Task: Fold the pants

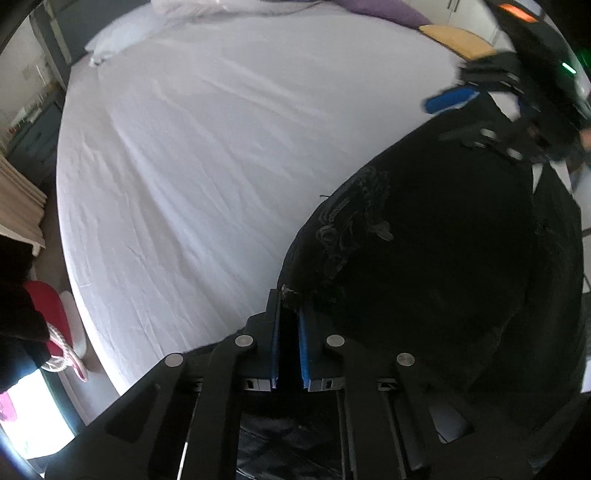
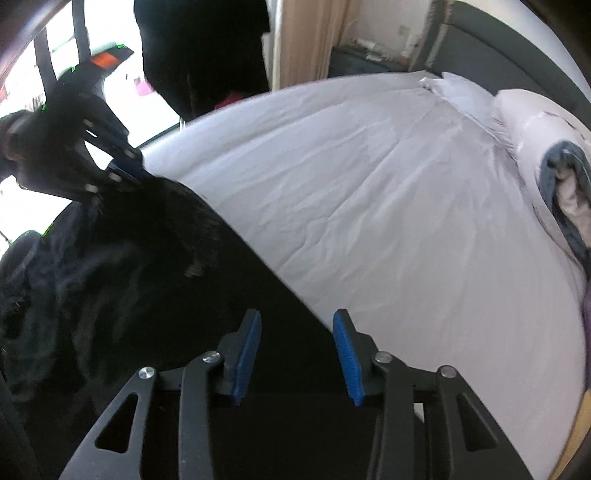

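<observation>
Black pants (image 1: 436,258) with pale embroidery hang over the near part of a bed with a white sheet (image 1: 207,155). My left gripper (image 1: 290,299) is shut on an edge of the pants, held up off the bed. It also shows in the right wrist view (image 2: 125,170), gripping the cloth at upper left. My right gripper (image 2: 297,325) is open, its blue pads (image 2: 247,350) apart over the black pants (image 2: 166,280), with cloth between the jaws but not pinched. It shows blurred in the left wrist view (image 1: 480,110) at upper right.
White pillows (image 2: 476,99) and a grey blanket (image 2: 565,184) lie at the head of the bed. A purple cloth (image 1: 384,11) and a tan cushion (image 1: 458,40) sit at its far side. A window (image 2: 74,44) and curtain (image 2: 310,37) stand beyond. A red item (image 1: 48,306) lies on the floor.
</observation>
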Tool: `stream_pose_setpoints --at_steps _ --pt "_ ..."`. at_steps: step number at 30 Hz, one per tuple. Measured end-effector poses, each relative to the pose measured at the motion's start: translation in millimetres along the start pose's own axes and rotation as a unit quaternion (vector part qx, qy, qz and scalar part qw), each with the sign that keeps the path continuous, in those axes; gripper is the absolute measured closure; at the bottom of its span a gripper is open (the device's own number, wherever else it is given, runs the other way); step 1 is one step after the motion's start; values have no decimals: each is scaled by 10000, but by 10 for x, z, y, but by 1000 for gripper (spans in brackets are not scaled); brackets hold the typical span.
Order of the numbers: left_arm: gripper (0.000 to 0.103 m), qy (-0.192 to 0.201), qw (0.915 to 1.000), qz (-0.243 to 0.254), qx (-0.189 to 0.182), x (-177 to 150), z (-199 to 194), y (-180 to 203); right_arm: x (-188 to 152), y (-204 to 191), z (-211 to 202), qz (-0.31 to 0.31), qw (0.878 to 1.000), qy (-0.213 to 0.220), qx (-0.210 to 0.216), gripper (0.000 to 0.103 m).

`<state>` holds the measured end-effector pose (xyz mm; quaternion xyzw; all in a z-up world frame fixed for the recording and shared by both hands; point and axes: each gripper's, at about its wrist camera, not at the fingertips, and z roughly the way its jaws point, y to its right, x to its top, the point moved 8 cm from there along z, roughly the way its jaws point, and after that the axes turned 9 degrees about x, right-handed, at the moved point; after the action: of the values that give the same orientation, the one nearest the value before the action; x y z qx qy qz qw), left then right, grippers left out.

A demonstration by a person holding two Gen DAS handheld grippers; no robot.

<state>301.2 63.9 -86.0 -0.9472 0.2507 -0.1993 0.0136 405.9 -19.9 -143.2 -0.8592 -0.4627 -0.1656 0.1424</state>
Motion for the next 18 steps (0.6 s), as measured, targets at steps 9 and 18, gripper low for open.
stream_pose_setpoints --at_steps 9,18 --pt "96 342 9992 137 172 -125 -110 278 1 91 284 -373 9966 -737 76 60" --pt "96 386 9991 132 132 -29 -6 90 -9 172 394 -347 9920 -1180 298 85"
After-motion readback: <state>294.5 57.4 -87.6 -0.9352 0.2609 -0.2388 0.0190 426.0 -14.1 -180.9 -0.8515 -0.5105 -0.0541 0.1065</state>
